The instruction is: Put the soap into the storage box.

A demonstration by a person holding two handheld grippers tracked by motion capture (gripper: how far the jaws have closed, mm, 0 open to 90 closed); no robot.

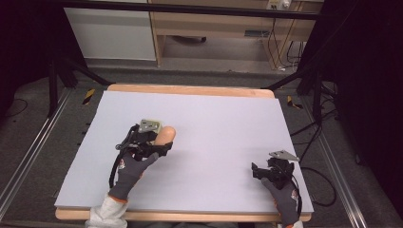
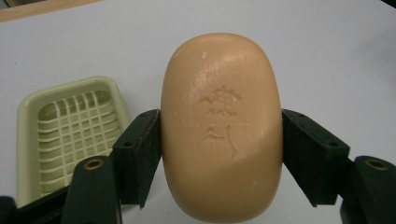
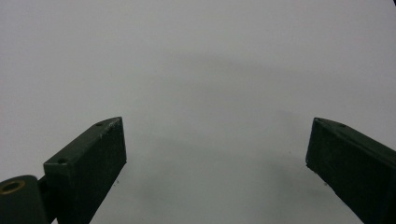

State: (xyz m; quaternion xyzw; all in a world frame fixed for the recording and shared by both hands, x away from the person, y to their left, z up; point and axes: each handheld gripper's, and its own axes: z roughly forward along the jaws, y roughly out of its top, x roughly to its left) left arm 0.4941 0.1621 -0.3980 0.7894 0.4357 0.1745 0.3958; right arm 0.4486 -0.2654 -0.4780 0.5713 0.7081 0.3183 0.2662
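A person's left gripper [image 2: 222, 140] clamps a peach-coloured bar of soap [image 2: 221, 126] by its long sides, both jaws pressed flat against it, above the white-topped counter [image 1: 214, 123]; whether the bar is lifted clear or resting on the surface is hard to tell from the high view. A pale green soap dish [image 2: 70, 130] with a slotted grid floor sits empty just beside the gripper, apparently the bar's destination. Well apart, near the counter's front right corner, the right gripper [image 3: 215, 158] sits idle, its jaws spread wide over bare surface and grasping nothing. The risk from here lies in the soap's smooth, rounded sides: the narrow pads grip it near mid-length, so a tilt or squeeze could let it pivot or squirt free, and a low approach could knock the light dish aside
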